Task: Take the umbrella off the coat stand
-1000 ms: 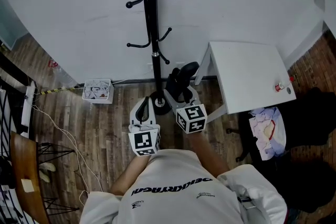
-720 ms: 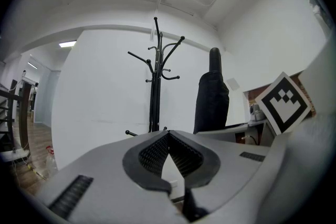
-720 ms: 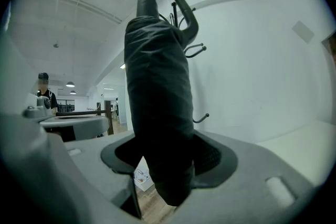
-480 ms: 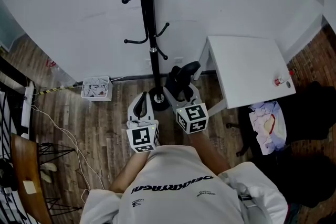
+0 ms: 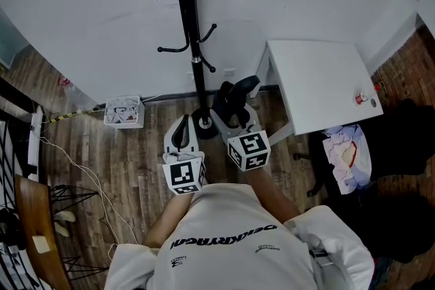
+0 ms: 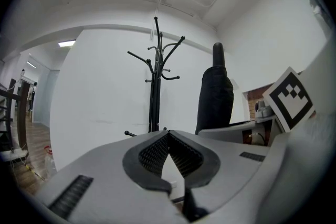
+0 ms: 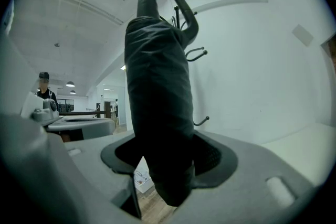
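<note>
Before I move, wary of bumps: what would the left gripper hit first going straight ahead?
Probably the coat stand pole, nearly in line with the left gripper; white wall behind it. Depth is unclear.

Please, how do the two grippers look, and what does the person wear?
Both the left gripper and the right gripper have light grey bodies, dark ribbed pads, and a white cube with black square markers. The person wears a white shirt with dark lettering.

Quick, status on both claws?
Left claw: closed, nothing in it.
Right claw: closed on the folded black umbrella.
</note>
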Available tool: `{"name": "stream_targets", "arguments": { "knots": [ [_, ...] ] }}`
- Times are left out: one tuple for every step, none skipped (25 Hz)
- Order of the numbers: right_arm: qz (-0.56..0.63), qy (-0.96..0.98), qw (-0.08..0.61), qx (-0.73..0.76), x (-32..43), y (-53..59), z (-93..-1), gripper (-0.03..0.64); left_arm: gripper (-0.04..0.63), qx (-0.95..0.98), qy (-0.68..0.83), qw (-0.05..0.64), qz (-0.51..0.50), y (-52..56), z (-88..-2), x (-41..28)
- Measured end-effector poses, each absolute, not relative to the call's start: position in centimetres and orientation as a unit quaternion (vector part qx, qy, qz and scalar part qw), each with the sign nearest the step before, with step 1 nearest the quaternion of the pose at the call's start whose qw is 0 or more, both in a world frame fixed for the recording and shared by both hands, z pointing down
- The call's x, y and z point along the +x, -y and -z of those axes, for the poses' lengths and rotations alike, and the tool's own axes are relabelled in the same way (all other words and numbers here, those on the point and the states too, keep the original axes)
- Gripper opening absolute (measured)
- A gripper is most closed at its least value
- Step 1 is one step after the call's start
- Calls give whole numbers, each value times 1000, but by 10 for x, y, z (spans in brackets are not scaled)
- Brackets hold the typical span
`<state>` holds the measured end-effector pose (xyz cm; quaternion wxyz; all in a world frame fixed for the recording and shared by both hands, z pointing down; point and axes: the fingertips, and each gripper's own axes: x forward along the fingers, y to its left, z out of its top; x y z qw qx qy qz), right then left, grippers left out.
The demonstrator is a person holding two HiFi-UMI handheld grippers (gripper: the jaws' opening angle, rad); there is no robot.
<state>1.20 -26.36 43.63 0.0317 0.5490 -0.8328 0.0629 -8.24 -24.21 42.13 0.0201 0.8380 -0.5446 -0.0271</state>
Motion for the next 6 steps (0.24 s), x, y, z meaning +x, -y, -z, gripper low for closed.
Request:
{"name": "stream_targets", "arguments": {
  "knots": [
    [-63,833,31,549,12,264,-436,264,-3,838,544,20,27,243,-422,-83],
    [-62,833,31,549,12,264,-436,264,-2,838,544,21,27,243,-422,-83],
    [-62,832,30,550,12,265,-436,264,-3,838,544,21,27,244,-422,-83],
    [-62,832,30,550,13,265,-436,264,-3,838,544,21,28,244,-422,-83],
    [-62,832,29,551,14,265,-436,264,-2,838,544,21,28,245,-422,-83],
    [-62,832,28,551,14,265,-436,264,-3,838,544,21,28,245,-422,-83]
  ]
}}
